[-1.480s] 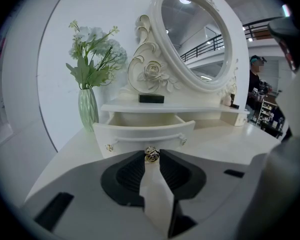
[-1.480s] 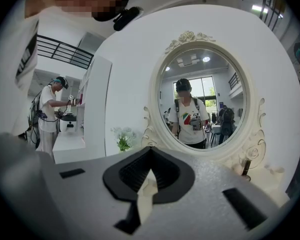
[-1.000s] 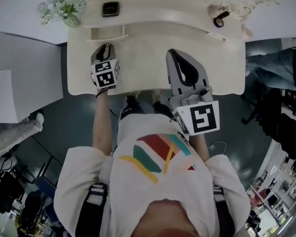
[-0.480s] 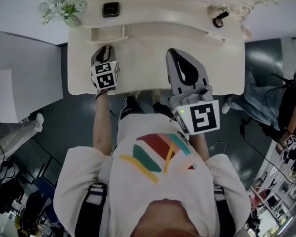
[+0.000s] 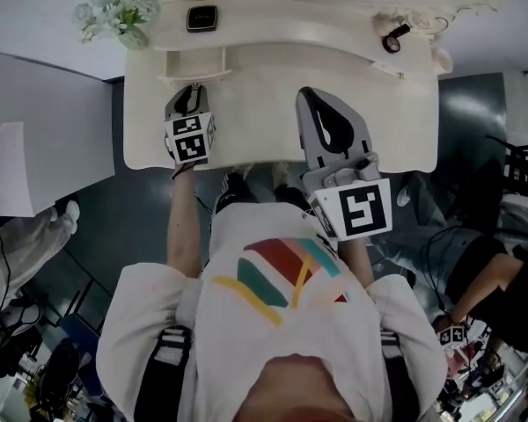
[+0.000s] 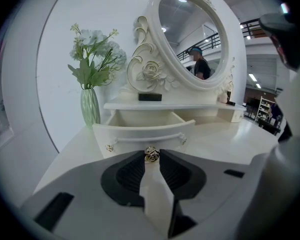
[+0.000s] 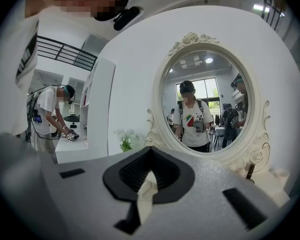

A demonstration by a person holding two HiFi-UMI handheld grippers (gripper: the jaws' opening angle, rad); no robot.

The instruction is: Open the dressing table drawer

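Left gripper view, nearest first: left gripper [image 6: 151, 155] jaws nipped onto the small gold knob [image 6: 151, 153] at mid-front of the drawer [image 6: 140, 129]. Drawer stands pulled out from under the left end of the raised shelf [image 6: 190, 105], beside the flower vase [image 6: 90, 109]; oval mirror [image 6: 190, 34] behind. Right gripper [image 7: 149, 154] jaws together, empty, held over the tabletop [image 5: 246, 139]. Against a second back nothing shifts: both grippers parked, drawer equally far out, so opening looks done. Drawer's long axis runs left-right; its front faces the person.
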